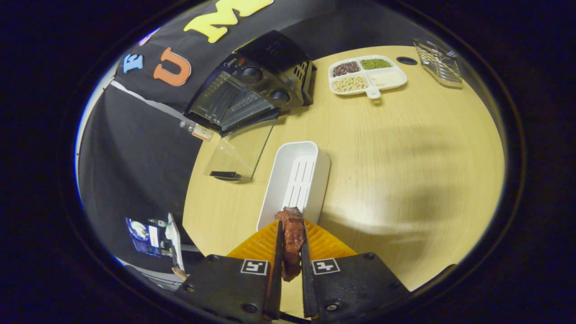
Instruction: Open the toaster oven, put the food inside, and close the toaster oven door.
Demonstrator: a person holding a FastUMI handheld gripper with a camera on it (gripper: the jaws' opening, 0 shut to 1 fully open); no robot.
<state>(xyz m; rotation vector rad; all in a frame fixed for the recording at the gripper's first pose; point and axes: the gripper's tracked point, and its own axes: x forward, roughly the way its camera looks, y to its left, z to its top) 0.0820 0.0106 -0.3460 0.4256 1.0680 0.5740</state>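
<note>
My gripper [291, 229] is shut on a reddish-brown piece of meat [292, 240], which is pinched between both fingers and held above the table. Just beyond the fingertips lies an empty white rectangular tray [288, 173] with a slotted floor. Farther ahead and to the left stands the black toaster oven [258, 78] with two knobs. Its glass door [240, 155] hangs open, folded down toward the table, with a dark handle at its lower edge.
The round wooden table [405, 157] carries a white divided dish [366, 74] of beans and grains beyond the oven's right side, and a wire rack [438, 63] at the far right. A small bottle [198, 130] lies by the oven's left corner.
</note>
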